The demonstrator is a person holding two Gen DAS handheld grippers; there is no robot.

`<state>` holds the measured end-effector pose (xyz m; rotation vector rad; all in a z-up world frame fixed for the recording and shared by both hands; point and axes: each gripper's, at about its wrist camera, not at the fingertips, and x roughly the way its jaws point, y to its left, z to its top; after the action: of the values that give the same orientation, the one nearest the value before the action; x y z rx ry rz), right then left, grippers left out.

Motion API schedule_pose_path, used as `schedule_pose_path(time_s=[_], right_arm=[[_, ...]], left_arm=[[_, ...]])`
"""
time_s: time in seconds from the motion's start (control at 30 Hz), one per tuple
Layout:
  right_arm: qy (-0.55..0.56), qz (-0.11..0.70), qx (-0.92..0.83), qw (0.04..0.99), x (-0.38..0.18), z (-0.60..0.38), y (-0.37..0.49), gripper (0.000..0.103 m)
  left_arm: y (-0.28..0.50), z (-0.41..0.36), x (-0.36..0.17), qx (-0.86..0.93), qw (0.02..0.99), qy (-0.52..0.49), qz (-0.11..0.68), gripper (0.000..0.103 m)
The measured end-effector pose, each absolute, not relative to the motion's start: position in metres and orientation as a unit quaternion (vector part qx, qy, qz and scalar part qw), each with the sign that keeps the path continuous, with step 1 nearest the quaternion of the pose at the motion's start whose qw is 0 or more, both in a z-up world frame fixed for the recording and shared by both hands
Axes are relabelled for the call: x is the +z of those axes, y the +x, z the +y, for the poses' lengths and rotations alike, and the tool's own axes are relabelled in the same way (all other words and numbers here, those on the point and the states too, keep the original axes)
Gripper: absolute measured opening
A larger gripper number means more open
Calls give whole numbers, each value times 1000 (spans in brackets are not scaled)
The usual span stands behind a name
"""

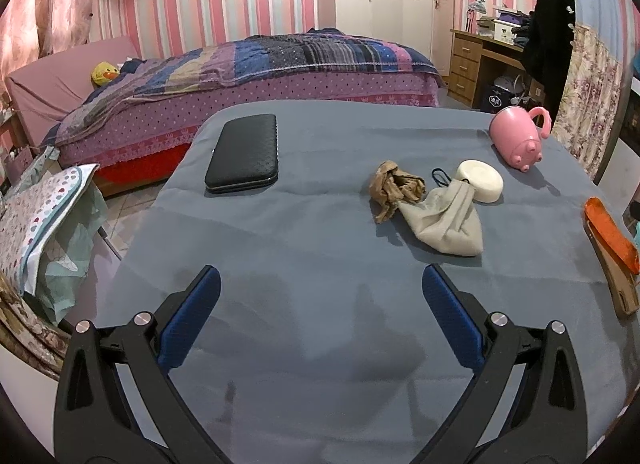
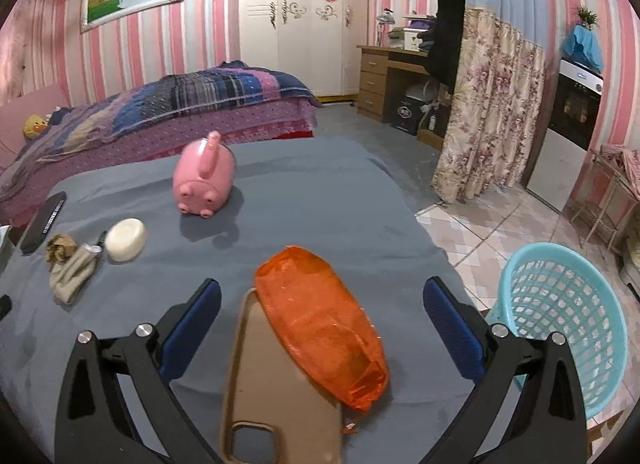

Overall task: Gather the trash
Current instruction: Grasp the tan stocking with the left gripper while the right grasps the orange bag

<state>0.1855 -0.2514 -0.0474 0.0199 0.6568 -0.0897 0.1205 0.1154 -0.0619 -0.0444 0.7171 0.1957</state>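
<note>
A crumpled brown wrapper point(image 1: 394, 188) lies mid-table beside a limp beige pouch point(image 1: 444, 220); both also show in the right wrist view, the wrapper point(image 2: 60, 246) and the pouch point(image 2: 72, 274) at far left. An orange plastic bag point(image 2: 320, 328) lies partly over a tan phone case point(image 2: 276, 392), between my right gripper's fingers; the bag also shows at the left view's right edge point(image 1: 610, 234). My right gripper point(image 2: 320, 296) is open around it. My left gripper point(image 1: 320, 284) is open and empty over bare grey cloth.
A grey-covered table point(image 1: 320, 344) holds a black wallet point(image 1: 244, 154), a white round soap point(image 1: 482, 180) and a pink pig-shaped cup point(image 1: 518, 138). A light blue mesh basket point(image 2: 560, 324) stands on the floor right of the table. A bed point(image 1: 240, 80) is behind.
</note>
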Motion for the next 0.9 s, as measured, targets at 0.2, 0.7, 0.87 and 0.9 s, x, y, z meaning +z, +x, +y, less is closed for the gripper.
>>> schedule_pose_path(time_s=[0.2,0.7,0.87,0.9], right_arm=[[10,354,-49,934,-56,-260,195,99],[8,341,-63,938,-52,-291,197,99],[17,362,-50,931,-60,-301,201,98],[18,374,-41,926,-65,-299,203,98]], left_arm=[[143,108,-63,68,928,-28,364,97],[250,86,-76,15,907,-44,419,55],[247,89,-78,16,910,-47,412,44],[246,90,-75,18,912,-46,407,44]])
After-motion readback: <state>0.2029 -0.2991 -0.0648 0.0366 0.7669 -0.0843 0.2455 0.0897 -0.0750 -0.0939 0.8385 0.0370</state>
